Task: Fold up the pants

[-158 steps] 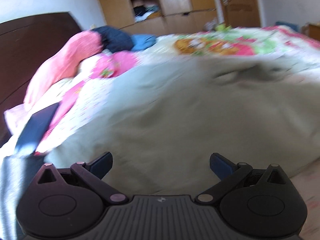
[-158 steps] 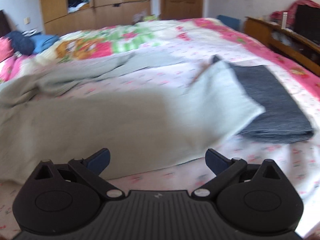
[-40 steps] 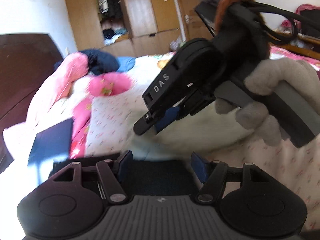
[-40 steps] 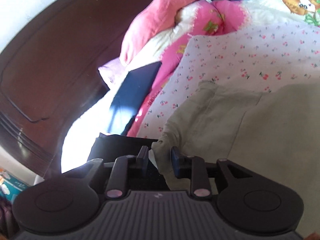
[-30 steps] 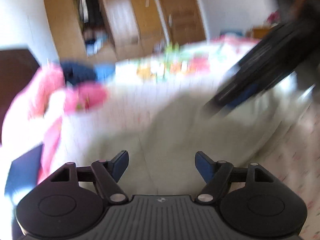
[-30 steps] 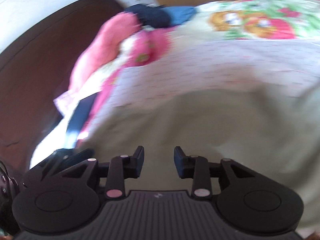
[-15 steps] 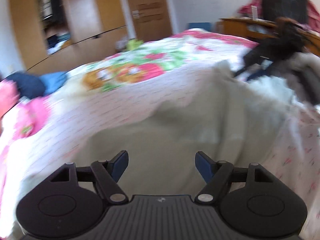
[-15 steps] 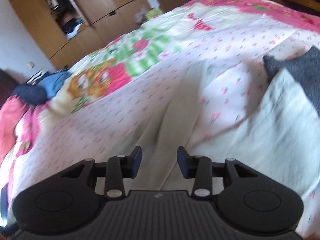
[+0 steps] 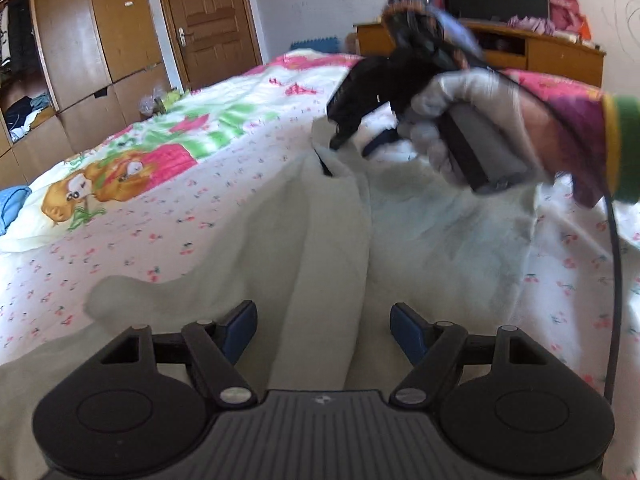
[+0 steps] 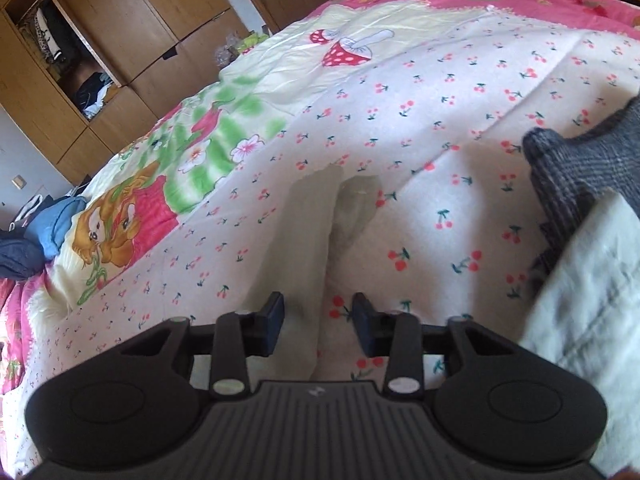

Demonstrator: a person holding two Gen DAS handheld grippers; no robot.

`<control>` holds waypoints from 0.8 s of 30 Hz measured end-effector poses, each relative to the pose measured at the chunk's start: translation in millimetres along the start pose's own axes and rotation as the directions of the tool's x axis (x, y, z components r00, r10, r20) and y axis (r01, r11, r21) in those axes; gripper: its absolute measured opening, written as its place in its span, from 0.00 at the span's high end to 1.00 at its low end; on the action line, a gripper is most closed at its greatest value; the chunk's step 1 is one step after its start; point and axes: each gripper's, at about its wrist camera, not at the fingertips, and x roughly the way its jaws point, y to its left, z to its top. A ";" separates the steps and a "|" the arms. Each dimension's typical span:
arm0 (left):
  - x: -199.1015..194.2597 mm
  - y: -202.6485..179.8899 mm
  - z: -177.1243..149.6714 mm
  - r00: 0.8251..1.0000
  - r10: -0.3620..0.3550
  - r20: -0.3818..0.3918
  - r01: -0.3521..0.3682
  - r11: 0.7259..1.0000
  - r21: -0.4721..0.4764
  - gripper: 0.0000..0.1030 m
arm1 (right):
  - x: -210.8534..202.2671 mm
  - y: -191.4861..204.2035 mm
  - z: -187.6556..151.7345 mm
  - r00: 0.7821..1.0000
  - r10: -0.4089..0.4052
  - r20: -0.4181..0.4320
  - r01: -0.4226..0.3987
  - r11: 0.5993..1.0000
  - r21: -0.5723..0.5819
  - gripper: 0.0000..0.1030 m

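Pale grey-green pants point(image 9: 312, 240) lie spread on the bed, one leg point(image 10: 316, 216) running away to its hem. My left gripper point(image 9: 322, 330) is open just above the wide part of the pants, nothing pinched. My right gripper point(image 10: 318, 322), held in a white-gloved hand point(image 9: 460, 120), is low over that leg short of the hem. Its jaws are closing with the leg's edge between them, and a gap still shows beside the right pad. The right gripper point(image 9: 352, 146) also appears in the left wrist view.
The cherry-print quilt point(image 10: 460, 92) covers the bed. A dark grey folded garment point(image 10: 580, 164) lies at the right, partly under pale cloth point(image 10: 592, 300). Blue and dark clothes point(image 10: 44, 228) sit far left. A wardrobe point(image 9: 80, 40), door point(image 9: 208, 16) and wooden dresser point(image 9: 560, 56) stand beyond.
Both grippers swung from the headboard side toward the foot of the bed. The right gripper let go of the pants corner and now sits over the leg. The left stayed open.
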 end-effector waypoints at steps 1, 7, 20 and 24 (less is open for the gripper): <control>2.0 -4.4 0.0 1.000 0.000 -0.008 0.000 1.000 0.002 0.23 | -1.5 -0.9 2.5 1.000 0.027 -0.007 -0.027 1.000 0.015 0.99; 5.4 -9.7 5.4 1.000 -0.001 -0.020 0.001 1.000 0.003 0.36 | -33.9 -15.7 14.3 0.992 0.120 0.038 -0.123 0.990 0.075 0.98; -0.9 -29.0 16.3 0.999 -0.040 -0.006 0.041 0.998 0.055 0.46 | -148.5 -58.4 -4.4 0.969 0.156 0.190 -0.177 0.979 0.100 0.98; 3.8 -45.4 10.1 0.998 -0.056 -0.038 0.060 0.993 0.104 0.46 | -166.7 -83.4 -32.8 0.981 0.079 0.178 -0.097 0.991 0.095 0.97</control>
